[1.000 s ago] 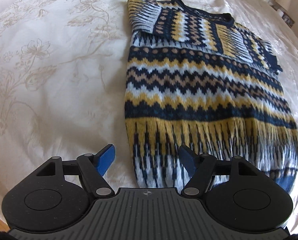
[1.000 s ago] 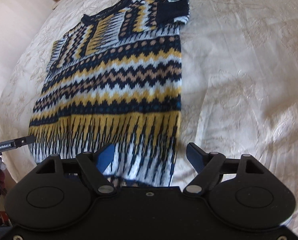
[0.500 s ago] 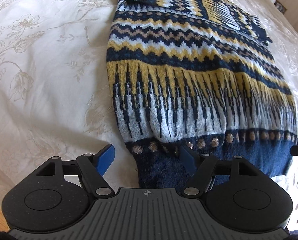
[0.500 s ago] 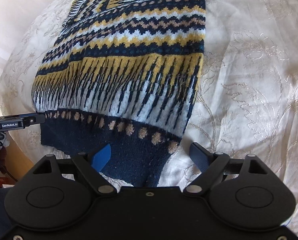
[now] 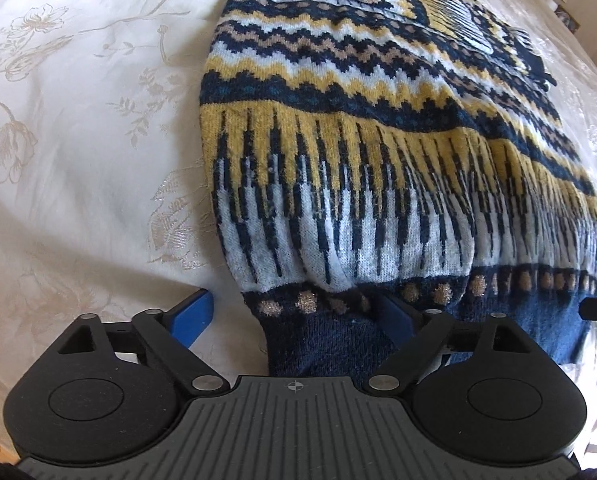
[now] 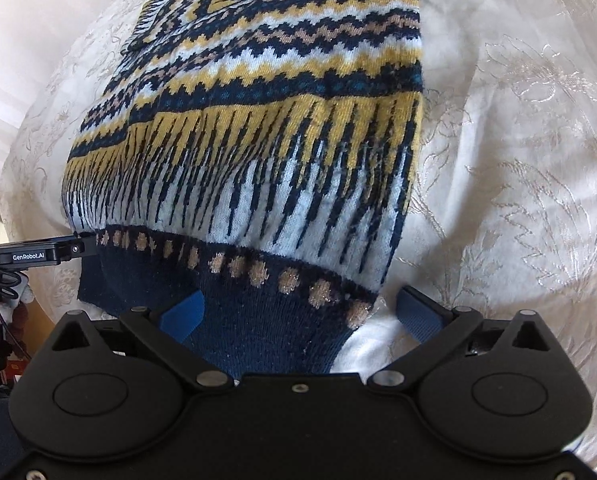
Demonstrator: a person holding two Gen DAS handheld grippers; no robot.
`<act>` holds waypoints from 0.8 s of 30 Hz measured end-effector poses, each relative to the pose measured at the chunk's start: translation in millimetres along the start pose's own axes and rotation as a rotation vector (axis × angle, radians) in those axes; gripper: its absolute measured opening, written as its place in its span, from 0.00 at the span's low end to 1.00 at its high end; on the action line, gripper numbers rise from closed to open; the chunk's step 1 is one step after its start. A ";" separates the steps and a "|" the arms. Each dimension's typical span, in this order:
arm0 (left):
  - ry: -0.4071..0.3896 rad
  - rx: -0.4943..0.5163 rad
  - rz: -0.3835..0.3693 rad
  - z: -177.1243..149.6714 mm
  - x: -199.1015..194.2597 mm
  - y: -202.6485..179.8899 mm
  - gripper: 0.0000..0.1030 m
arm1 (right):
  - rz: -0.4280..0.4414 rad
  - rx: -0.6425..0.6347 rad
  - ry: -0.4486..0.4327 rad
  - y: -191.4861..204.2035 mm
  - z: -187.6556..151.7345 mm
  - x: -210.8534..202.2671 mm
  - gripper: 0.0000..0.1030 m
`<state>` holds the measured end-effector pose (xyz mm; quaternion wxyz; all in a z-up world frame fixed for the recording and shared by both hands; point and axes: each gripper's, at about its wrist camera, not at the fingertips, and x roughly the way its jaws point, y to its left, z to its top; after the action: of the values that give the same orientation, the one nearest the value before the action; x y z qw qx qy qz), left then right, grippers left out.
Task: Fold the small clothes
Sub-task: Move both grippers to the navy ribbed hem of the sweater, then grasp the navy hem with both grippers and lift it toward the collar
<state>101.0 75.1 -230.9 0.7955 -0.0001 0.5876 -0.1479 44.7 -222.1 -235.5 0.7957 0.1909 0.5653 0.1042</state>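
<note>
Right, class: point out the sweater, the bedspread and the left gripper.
sweater (image 5: 378,152), left wrist view, yellow patterned band.
bedspread (image 5: 78,160), left wrist view, bare embroidered cloth.
left gripper (image 5: 298,318), left wrist view, midway between its fingertips.

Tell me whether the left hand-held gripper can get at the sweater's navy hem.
Probably yes: the left hand-held gripper, jaws just opened wide, straddles the corner of the navy hem, with nothing on it.
</note>
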 end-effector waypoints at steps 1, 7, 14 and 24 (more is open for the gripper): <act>0.003 0.006 0.002 -0.3 1.3 -1.5 0.91 | 0.007 0.007 -0.010 -1.5 -1.0 -0.9 1.00; 0.014 -0.011 -0.001 0.5 2.1 -2.4 0.91 | 0.014 0.009 -0.022 -0.8 -3.1 -2.9 1.00; 0.034 0.015 -0.040 -15.3 -5.0 0.5 0.81 | 0.061 0.034 -0.005 -4.1 -6.0 -11.5 1.00; 0.040 0.026 -0.064 -25.4 -4.9 -8.3 0.69 | 0.094 0.044 0.025 0.9 -15.6 -12.8 0.76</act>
<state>74.0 72.7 -232.7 0.7785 -0.0056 0.6011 -0.1806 25.7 -223.3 -228.5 0.7783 0.2335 0.5678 0.1315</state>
